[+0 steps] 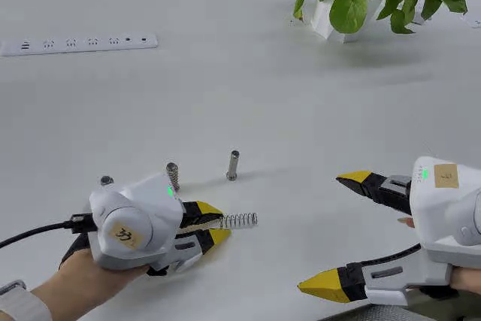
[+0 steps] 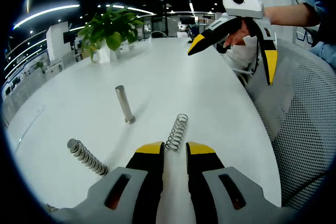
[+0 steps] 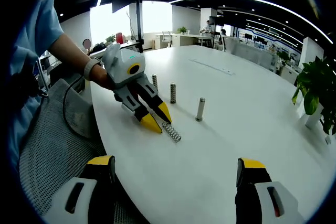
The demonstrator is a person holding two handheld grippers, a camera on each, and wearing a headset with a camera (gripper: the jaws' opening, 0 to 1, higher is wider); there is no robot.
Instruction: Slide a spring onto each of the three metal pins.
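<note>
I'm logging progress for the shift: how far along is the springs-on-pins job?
Two of three look done: the sprung pin and the second sprung pin behind it each wear a coil. In hand: the left gripper is shut on a spring. Left to do: sliding it onto the bare pin. The right gripper is open and empty.

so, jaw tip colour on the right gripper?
Yellow tips, black behind, on the right gripper; clearest in head view.
</note>
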